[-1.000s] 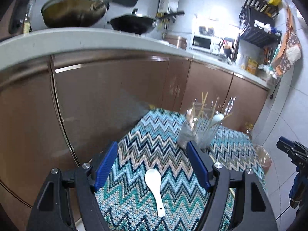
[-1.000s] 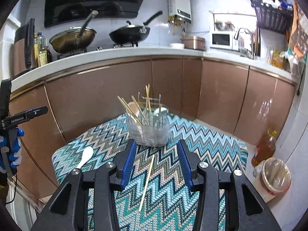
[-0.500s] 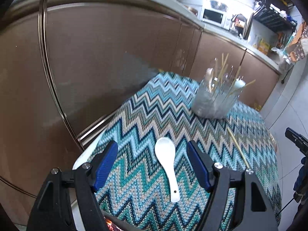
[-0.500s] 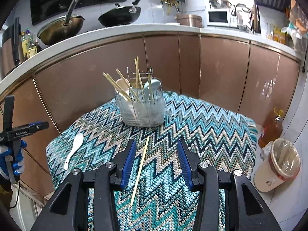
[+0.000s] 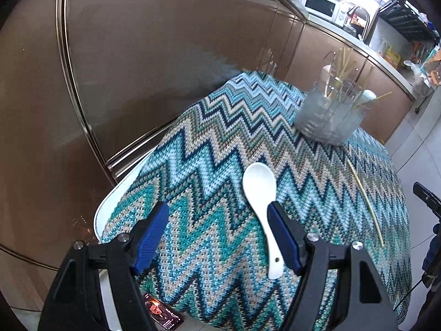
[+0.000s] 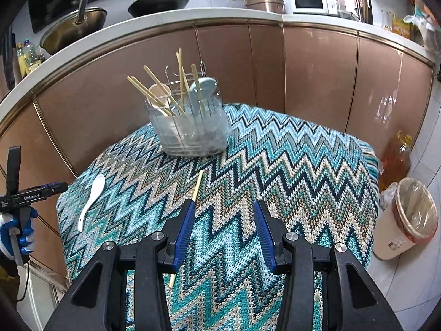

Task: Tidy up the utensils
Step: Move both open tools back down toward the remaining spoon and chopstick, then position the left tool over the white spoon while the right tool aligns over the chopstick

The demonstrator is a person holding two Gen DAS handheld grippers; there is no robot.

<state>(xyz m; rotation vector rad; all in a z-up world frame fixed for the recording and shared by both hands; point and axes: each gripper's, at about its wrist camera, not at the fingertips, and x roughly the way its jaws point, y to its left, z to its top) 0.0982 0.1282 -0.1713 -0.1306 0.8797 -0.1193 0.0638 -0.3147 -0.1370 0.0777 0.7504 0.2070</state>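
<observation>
- The white spoon (image 5: 260, 207) is glossy ceramic with a rounded bowl and a short handle. It lies flat on the zigzag cloth (image 5: 209, 165), well in front of the clear holder (image 5: 328, 118).
- A pale wooden chopstick (image 6: 196, 186) lies loose on the cloth, just in front of the holder, which has more chopsticks and spoons standing in it.
- The left gripper (image 5: 217, 223) is spread wide and empty, its right finger over the spoon's handle.
- The right gripper (image 6: 223, 220) stands partly spread, holding nothing, with the chopstick beside its left finger.
</observation>
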